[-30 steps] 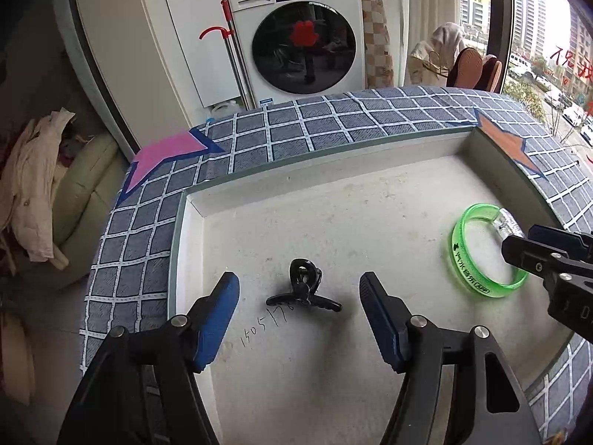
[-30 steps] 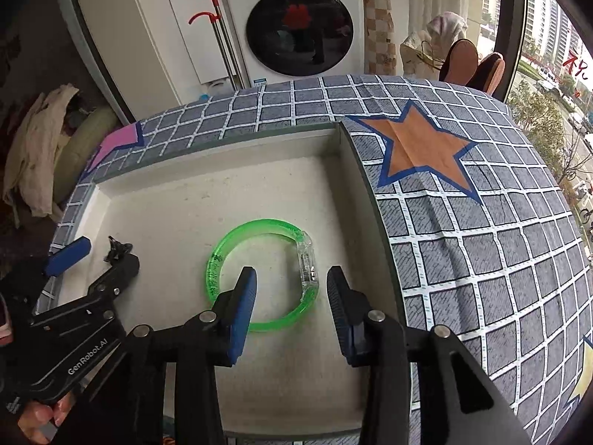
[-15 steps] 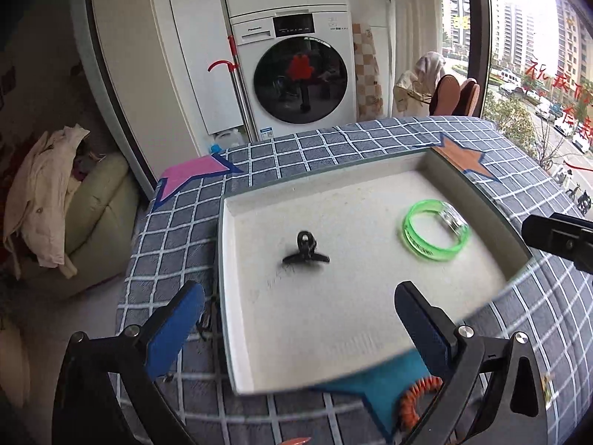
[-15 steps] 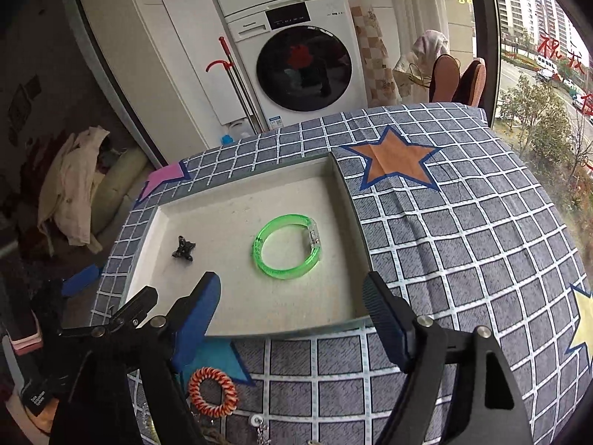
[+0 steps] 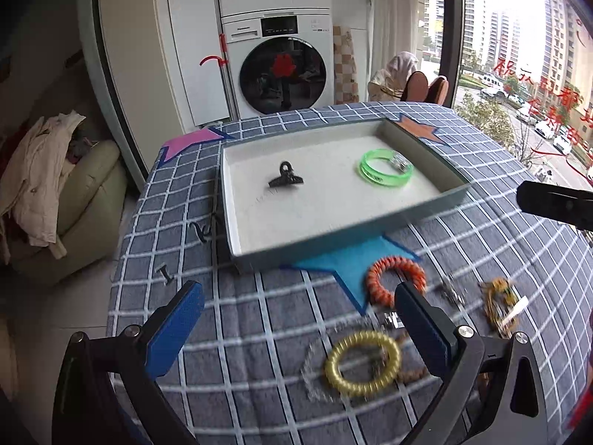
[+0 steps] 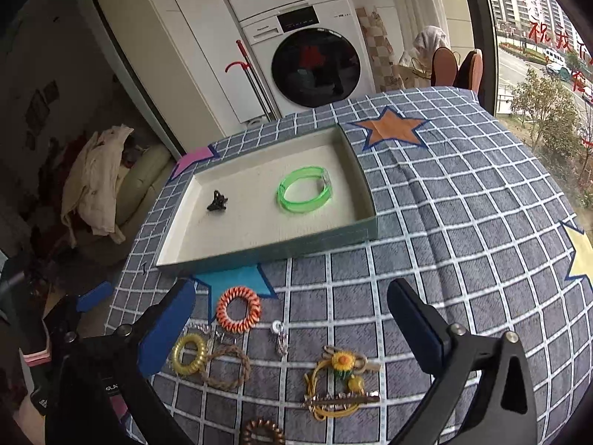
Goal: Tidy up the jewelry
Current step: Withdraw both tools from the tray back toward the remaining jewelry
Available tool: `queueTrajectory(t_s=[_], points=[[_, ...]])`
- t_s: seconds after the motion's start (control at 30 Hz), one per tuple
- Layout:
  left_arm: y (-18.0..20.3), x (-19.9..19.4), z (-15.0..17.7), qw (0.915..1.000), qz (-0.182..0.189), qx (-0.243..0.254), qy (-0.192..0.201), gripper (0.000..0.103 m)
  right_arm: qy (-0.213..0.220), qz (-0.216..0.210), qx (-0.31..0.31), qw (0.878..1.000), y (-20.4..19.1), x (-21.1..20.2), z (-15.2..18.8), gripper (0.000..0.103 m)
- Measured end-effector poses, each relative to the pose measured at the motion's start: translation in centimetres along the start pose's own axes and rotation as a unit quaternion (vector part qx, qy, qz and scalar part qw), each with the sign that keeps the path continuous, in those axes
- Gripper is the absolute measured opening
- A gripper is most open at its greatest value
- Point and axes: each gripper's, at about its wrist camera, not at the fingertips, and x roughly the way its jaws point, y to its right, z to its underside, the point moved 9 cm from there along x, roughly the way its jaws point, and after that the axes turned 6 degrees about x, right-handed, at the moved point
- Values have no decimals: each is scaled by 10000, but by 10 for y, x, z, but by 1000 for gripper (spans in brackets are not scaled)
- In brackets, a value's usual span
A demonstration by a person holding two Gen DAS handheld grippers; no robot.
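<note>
Right wrist view: you see the tray (image 6: 365,235) on the checked cloth (image 6: 463,222), with the green bangle (image 6: 304,189) and the black claw clip (image 6: 217,200) already lying in it, well apart.
Left gripper (image 5: 296,326): your jaws stand wide with nothing between the pads; it hangs over the loose pieces in front of the tray.
Right gripper (image 6: 292,324): your jaws are opening, wide apart and holding nothing.
Orange coil tie (image 6: 238,309): it lies just in front of the tray, partly on the blue star (image 6: 237,278). It looks light and springy; close across one side of the ring, since it is likely to squash and roll under the pads.
Yellow coil tie (image 6: 189,353): it sits near your left pad in the right wrist view, touching or overlapping a brown braided loop (image 6: 228,367). Take its outer edge so you don't drag the loop along.
Sunflower piece (image 6: 343,363): it is tangled with thin yellow cord and a barrette-like bar (image 6: 341,400). It is probably delicate; grip the flower body, not the cord.
Small silver piece (image 6: 280,335): it is tiny, likely slippery and hard to pinch; you can't tell what it is.
</note>
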Motion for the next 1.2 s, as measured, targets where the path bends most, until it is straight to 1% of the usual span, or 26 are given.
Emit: queueTrajectory(t_s=[0.07,0.17,0.27,0.4,0.53,0.7,0.93,1.07,1.13,1.2], points=[[5,-5,11,10000,29,41,5,103,-153,-12,14,9999,0,-2,14,103],[12,-9,28,9999,-5,149,-10,103,-263,40,76,9996,5,-7,37,103],[19,-11,42,9997,10,244,-69,103,-347,201,110,9991,14,-12,64,103],[25,-10,57,9994,4,314,-158,103,-563,421,120,9975,25,-13,96,103],[25,-7,66,9993,-5,298,-226,103,-612,623,51,9962,31,-16,117,103],[25,-6,67,9991,7,357,-248,103,-649,687,75,9955,35,-17,129,103],[31,-3,62,9986,127,455,-234,103,-621,690,90,9956,31,-18,130,103],[36,1,61,9978,105,599,-271,103,-610,753,-7,9953,28,-17,132,102],[36,5,62,9975,84,628,-324,103,-613,751,-46,9953,27,-17,133,98],[36,7,62,9973,78,640,-341,103,-633,769,-91,9950,25,-16,134,91]])
